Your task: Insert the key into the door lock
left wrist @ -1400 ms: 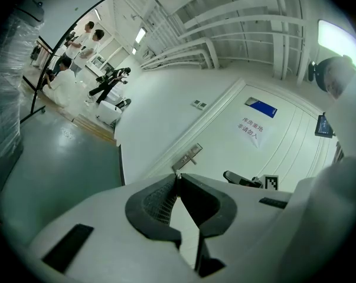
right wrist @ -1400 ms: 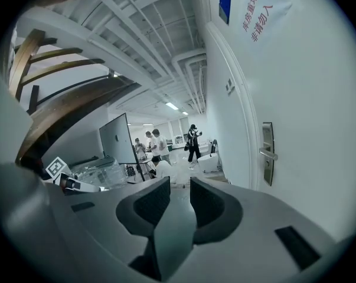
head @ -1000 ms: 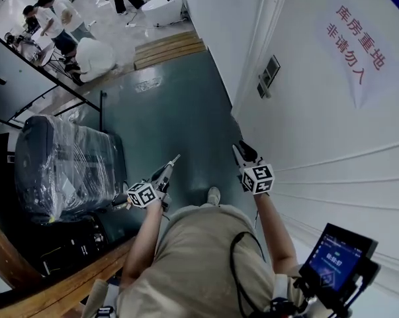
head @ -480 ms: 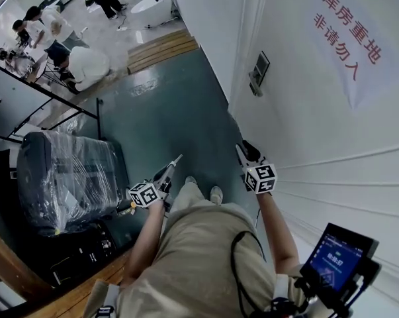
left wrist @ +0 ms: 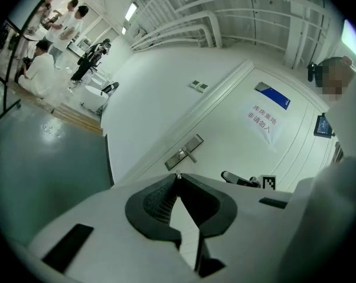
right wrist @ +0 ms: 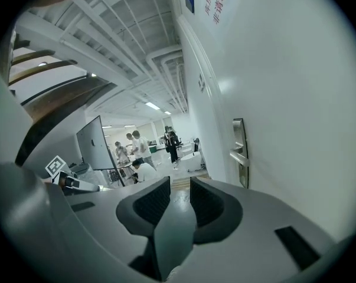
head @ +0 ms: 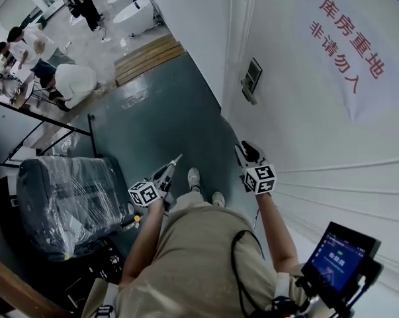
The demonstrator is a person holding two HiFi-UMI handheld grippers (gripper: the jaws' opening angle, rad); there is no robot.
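My left gripper [head: 173, 162] is shut on a small silver key [left wrist: 178, 174], whose tip pokes out just past the closed jaws. It points across the grey floor toward the white door [head: 305, 118]. The metal lock plate with its lever handle [head: 250, 79] sits on that door, well ahead of both grippers; in the left gripper view the lock plate [left wrist: 185, 152] lies just beyond the key tip. My right gripper [head: 241, 150] hovers close beside the door, open with a narrow gap and nothing between its pads [right wrist: 152, 202]. The handle [right wrist: 239, 153] shows ahead on its right.
A plastic-wrapped dark seat [head: 70, 201] stands at the left. Several people [head: 57, 78] are gathered at the far left near a wooden platform [head: 145, 57]. Red lettering [head: 348, 38] marks the door. A lit screen [head: 339, 257] hangs at the lower right.
The person has stepped forward along the door, both grippers moving with them. The lock plate has drawn nearer and the wrapped seat has slid back. Neither gripper's jaws have changed.
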